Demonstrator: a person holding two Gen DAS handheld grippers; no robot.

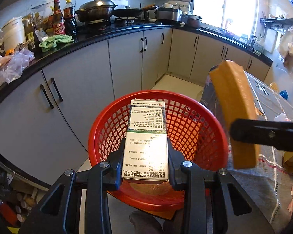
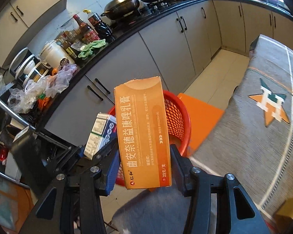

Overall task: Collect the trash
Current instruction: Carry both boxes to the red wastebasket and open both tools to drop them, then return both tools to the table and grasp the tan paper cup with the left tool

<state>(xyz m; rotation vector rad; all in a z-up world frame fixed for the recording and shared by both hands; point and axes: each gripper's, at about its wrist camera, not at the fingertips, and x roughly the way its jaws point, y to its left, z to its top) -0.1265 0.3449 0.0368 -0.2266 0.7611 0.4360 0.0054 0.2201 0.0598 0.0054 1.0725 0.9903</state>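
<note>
Red plastic mesh basket (image 1: 195,128): seemingly empty | white-green printed carton (image 1: 146,136) clamped in left gripper (image 1: 146,172), above it | orange cardboard carton (image 2: 142,132) clamped in right gripper (image 2: 145,167), beside rim | neither dropped yet.

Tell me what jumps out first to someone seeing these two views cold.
The red mesh basket on the floor, between the grey kitchen cabinets and the cloth-covered table, grabs the eye. Right over it, the left tool is shut on a white and green medicine box. Beside it, the right tool grips an orange cream box, also near the basket's rim.
</note>
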